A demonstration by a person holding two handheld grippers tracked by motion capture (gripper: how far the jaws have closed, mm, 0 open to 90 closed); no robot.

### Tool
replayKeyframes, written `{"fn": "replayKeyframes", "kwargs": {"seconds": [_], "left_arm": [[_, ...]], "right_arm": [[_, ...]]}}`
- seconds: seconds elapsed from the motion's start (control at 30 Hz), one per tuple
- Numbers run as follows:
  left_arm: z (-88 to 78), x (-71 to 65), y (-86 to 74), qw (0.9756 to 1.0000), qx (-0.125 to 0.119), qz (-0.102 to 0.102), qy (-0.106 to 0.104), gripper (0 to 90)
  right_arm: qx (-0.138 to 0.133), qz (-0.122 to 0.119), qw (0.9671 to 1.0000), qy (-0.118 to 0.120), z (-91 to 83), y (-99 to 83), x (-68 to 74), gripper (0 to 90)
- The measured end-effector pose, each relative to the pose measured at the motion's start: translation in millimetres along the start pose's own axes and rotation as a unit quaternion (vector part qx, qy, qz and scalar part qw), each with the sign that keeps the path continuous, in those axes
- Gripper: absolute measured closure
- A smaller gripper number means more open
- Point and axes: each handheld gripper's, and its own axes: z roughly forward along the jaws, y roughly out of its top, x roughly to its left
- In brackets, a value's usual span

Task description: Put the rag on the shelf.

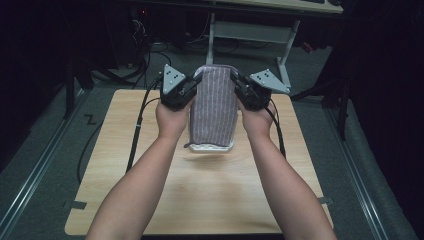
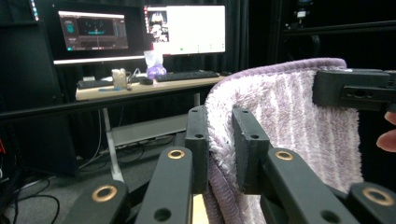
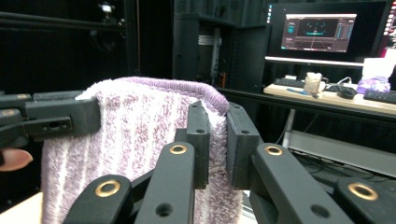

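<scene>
A purple-and-white striped towel [image 1: 214, 105] hangs lifted above the wooden table [image 1: 210, 195], its lower folded end with a white hem near the board. My left gripper [image 1: 192, 84] is shut on the towel's top left corner. My right gripper [image 1: 238, 85] is shut on the top right corner. In the left gripper view the towel [image 2: 299, 121] is pinched between my two black jaws, with my left gripper [image 2: 219, 144] at its edge and the other gripper [image 2: 352, 88] across from it. In the right gripper view my right gripper [image 3: 217, 142] clamps the towel [image 3: 140, 135] the same way.
Beyond the table's far edge stands a desk frame [image 1: 250, 32] with cables on the floor. A desk with monitors [image 2: 140, 30] and a keyboard shows ahead in both gripper views. Metal rails [image 1: 30, 175] run along both sides of the table.
</scene>
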Motion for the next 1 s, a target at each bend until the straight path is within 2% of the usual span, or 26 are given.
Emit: {"fn": "replayKeyframes", "kwargs": {"seconds": [0.13, 0.2, 0.23, 0.3, 0.37, 0.4, 0.47, 0.5, 0.53, 0.6, 0.63, 0.7, 0.73, 0.77, 0.83, 0.87, 0.9, 1.0], "left_arm": [[13.4, 6.1, -1.6, 0.9998, 0.011, -0.015, 0.002, 77.8], [19.4, 8.5, -4.3, 0.9997, 0.023, -0.008, 0.007, 77.6], [22.4, 10.5, -6.3, 0.9995, 0.030, -0.007, 0.011, 77.4], [27.9, 15.3, -12.3, 0.9987, 0.045, -0.021, 0.012, 77.4], [34.9, 19.4, -21.9, 0.9969, 0.070, -0.034, 0.012, 77.5], [37.8, 20.9, -26.7, 0.9962, 0.080, -0.032, 0.014, 77.4], [42.2, 24.8, -33.7, 0.9943, 0.099, -0.038, 0.015, 76.9], [43.9, 26.4, -36.3, 0.9922, 0.114, -0.044, 0.022, 76.7], [45.2, 26.7, -37.9, 0.9908, 0.125, -0.042, 0.031, 75.7], [47.1, 26.5, -40.8, 0.9886, 0.140, -0.042, 0.039, 75.2], [47.7, 27.2, -41.6, 0.9880, 0.143, -0.042, 0.039, 73.9], [48.7, 30.2, -43.2, 0.9861, 0.151, -0.062, 0.031, 67.5], [48.5, 30.9, -43.4, 0.9854, 0.154, -0.065, 0.032, 63.7], [48.4, 31.2, -43.6, 0.9854, 0.154, -0.065, 0.032, 63.7], [48.1, 30.2, -44.1, 0.9859, 0.152, -0.065, 0.024, 56.0], [48.1, 29.2, -44.2, 0.9862, 0.151, -0.064, 0.024, 54.8], [47.6, 26.3, -43.5, 0.9868, 0.150, -0.058, 0.021, 52.4], [45.0, 23.0, -41.8, 0.9870, 0.149, -0.056, 0.020, 50.5]], "right_arm": [[0.015, -0.005, 0.9999, -0.005, 14.2, -1.6, -9.3, 82.3], [0.024, 0.002, 0.9997, -0.005, 21.7, -5.1, -14.0, 82.2], [0.037, -0.001, 0.9993, -0.004, 28.7, -8.5, -16.9, 82.2], [0.047, -0.008, 0.9989, -0.002, 32.7, -10.3, -18.0, 82.3], [0.073, -0.019, 0.9971, -0.001, 41.7, -14.4, -19.8, 82.3], [0.087, -0.021, 0.9960, -0.003, 46.0, -16.9, -20.6, 82.3], [0.108, -0.014, 0.9941, 0.000, 53.5, -22.8, -22.3, 82.2], [0.114, -0.016, 0.9934, 0.001, 55.8, -24.6, -22.8, 82.0], [0.132, -0.014, 0.9912, 0.010, 62.2, -29.8, -22.8, 81.1], [0.133, -0.015, 0.9909, 0.010, 64.1, -31.9, -22.5, 80.5], [0.142, -0.010, 0.9897, 0.010, 67.7, -35.2, -21.8, 77.3], [0.153, -0.005, 0.9882, 0.009, 72.3, -39.6, -20.9, 65.1], [0.158, 0.000, 0.9874, 0.017, 74.1, -41.5, -20.7, 62.8], [0.158, 0.000, 0.9874, 0.017, 74.1, -41.5, -20.7, 62.8], [0.155, -0.001, 0.9877, 0.019, 73.9, -41.6, -18.0, 60.5], [0.151, -0.006, 0.9882, 0.023, 73.7, -41.2, -17.2, 58.5], [0.154, -0.018, 0.9878, 0.016, 72.9, -40.3, -14.4, 57.0], [0.152, -0.024, 0.9880, 0.016, 70.4, -38.6, -11.7, 53.8]]}}
